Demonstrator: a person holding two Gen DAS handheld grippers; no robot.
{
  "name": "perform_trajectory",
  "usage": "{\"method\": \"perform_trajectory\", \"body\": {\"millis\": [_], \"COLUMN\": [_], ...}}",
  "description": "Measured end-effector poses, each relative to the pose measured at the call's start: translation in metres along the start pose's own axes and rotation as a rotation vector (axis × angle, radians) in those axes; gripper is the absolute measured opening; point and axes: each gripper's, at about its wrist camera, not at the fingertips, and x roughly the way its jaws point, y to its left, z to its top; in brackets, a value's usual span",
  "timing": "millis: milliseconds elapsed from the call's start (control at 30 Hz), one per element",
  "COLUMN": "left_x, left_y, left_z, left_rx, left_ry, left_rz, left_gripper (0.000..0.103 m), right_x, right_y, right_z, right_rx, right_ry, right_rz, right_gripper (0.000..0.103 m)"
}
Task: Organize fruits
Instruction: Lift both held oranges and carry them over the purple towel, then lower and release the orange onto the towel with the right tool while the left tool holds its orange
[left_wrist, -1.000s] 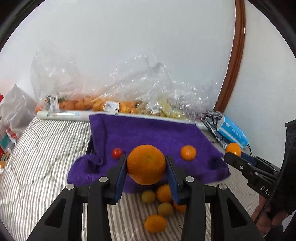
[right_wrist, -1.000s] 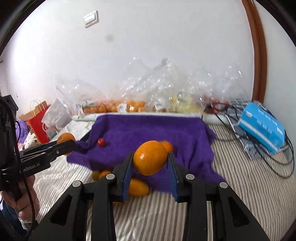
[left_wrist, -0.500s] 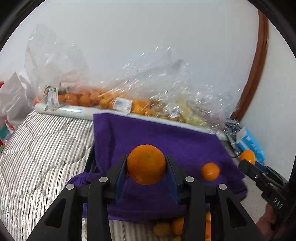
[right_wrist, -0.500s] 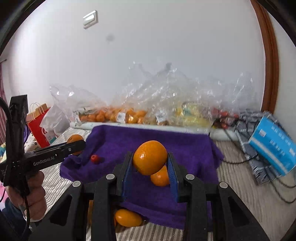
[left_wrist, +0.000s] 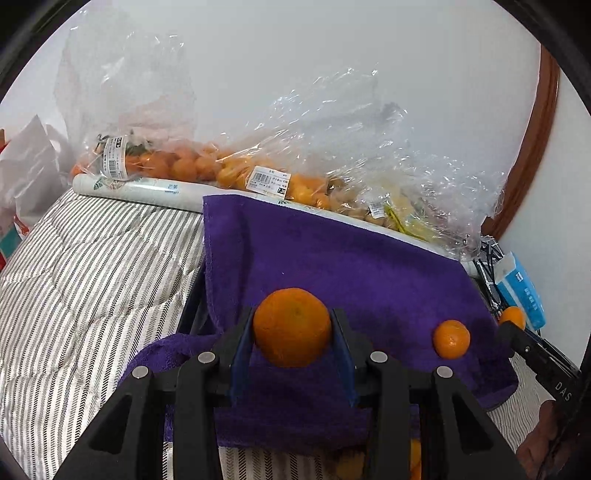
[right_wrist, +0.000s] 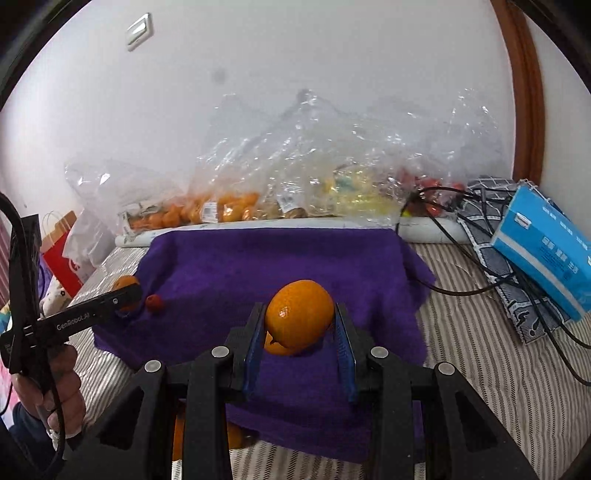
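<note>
My left gripper (left_wrist: 293, 328) is shut on a large orange (left_wrist: 291, 326) and holds it over the near left part of the purple towel (left_wrist: 351, 266). A small mandarin (left_wrist: 451, 339) lies on the towel to its right. My right gripper (right_wrist: 300, 325) is shut on another orange (right_wrist: 300, 318) above the towel (right_wrist: 277, 258), with the mandarin (right_wrist: 275, 345) partly hidden just behind it. A small red fruit (right_wrist: 154, 302) lies at the towel's left edge, beside the left gripper (right_wrist: 123, 295). Loose oranges (right_wrist: 236, 437) lie below the towel's near edge.
Clear plastic bags of oranges (left_wrist: 177, 162) and other fruit (right_wrist: 354, 188) line the wall behind the towel. A white roll (left_wrist: 140, 188) lies in front of them. A blue tissue pack (right_wrist: 543, 243) and black cables (right_wrist: 480, 280) lie right. Paper bags (right_wrist: 61, 251) stand left on the striped bedding (left_wrist: 81, 266).
Both grippers have moved forward over the purple towel with their oranges held. The loose fruits on the bedding have slipped below the frame's lower edge.
</note>
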Motion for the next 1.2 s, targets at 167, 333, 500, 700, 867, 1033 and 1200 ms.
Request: {"method": "perform_trajectory", "body": {"millis": [167, 333, 500, 700, 867, 1033, 1200], "left_x": [-0.003, -0.002, -0.001, 0.0, 0.002, 0.005, 0.007], "left_y": [-0.003, -0.005, -0.007, -0.007, -0.009, -0.01, -0.011], "left_z": [0.0, 0.0, 0.0, 0.0, -0.001, -0.001, -0.002], "left_rx": [0.01, 0.021, 0.026, 0.028, 0.034, 0.037, 0.041], "left_ry": [-0.009, -0.006, -0.003, 0.006, 0.016, 0.031, 0.04], "left_rz": [-0.005, -0.006, -0.012, -0.015, -0.016, -0.023, -0.018], "left_gripper": [0.038, 0.038, 0.039, 0.039, 0.039, 0.039, 0.039], "right_x": [0.004, 0.011, 0.015, 0.021, 0.024, 0.029, 0.031], "right_y": [-0.005, -0.002, 0.002, 0.001, 0.002, 0.004, 0.007], "right_z": [-0.001, -0.003, -0.006, -0.008, -0.01, -0.012, -0.014], "right_rx": [0.017, 0.005, -0.01, -0.012, -0.016, -0.033, -0.05], "right_ry": [0.008, 0.025, 0.033, 0.053, 0.066, 0.083, 0.086], "right_rz": [0.001, -0.004, -0.008, -0.02, -0.028, -0.039, -0.049], "right_gripper": [0.036, 0.036, 0.036, 0.036, 0.036, 0.036, 0.036]}}
